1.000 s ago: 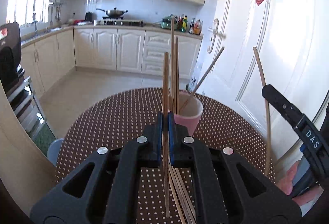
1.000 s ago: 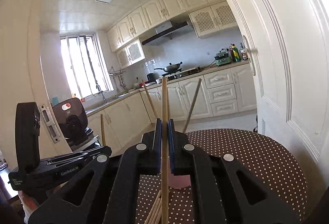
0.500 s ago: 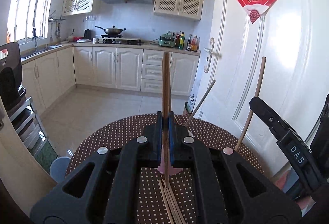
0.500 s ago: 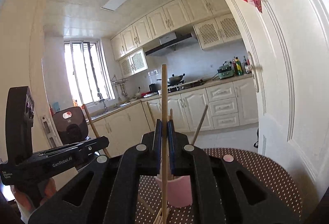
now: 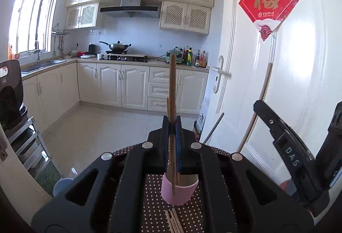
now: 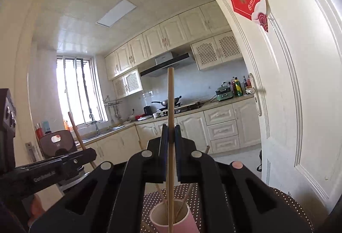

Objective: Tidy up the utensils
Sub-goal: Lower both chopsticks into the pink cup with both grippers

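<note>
A round bench [image 5: 154,196] covered with a brown cloth with white dots is carrying the things. A pink cup [image 5: 178,191] is standing upright on it, with several chopsticks leaning inside. Near the cup, a few loose wooden chopsticks [image 5: 173,221] are lying flat on the cloth, close together.
</note>
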Available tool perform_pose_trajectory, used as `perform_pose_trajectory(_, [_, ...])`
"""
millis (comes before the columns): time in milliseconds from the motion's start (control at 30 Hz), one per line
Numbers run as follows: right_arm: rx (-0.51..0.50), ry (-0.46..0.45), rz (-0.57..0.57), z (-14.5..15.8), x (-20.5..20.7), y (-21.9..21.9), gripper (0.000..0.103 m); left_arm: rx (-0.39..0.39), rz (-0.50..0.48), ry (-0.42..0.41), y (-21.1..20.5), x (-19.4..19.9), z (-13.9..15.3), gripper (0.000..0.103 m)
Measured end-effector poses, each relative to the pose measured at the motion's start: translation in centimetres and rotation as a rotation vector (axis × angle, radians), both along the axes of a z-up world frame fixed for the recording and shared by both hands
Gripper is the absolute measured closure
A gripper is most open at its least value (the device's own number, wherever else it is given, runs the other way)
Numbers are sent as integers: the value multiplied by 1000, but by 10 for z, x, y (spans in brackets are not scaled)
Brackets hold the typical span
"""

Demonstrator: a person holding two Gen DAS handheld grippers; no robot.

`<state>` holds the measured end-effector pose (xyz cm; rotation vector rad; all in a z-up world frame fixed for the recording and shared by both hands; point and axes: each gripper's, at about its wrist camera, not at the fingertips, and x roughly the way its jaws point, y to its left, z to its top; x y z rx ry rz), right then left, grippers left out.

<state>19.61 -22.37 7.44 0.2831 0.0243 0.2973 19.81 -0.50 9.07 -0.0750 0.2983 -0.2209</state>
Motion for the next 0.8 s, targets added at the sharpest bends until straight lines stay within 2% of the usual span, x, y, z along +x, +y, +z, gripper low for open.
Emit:
perform_pose_trajectory(433, [3, -26, -31, 8, 24, 5, 98, 16, 12, -77, -7, 10, 20, 97])
perform_pose_trajectory(667, [-19, -39, -34, -5, 42, 16, 98, 22, 11, -45, -11, 32, 7, 97])
perform_pose_trajectory(800, [-27, -13, -30, -17, 54, 19, 98, 25, 15, -6, -12, 47, -7, 97])
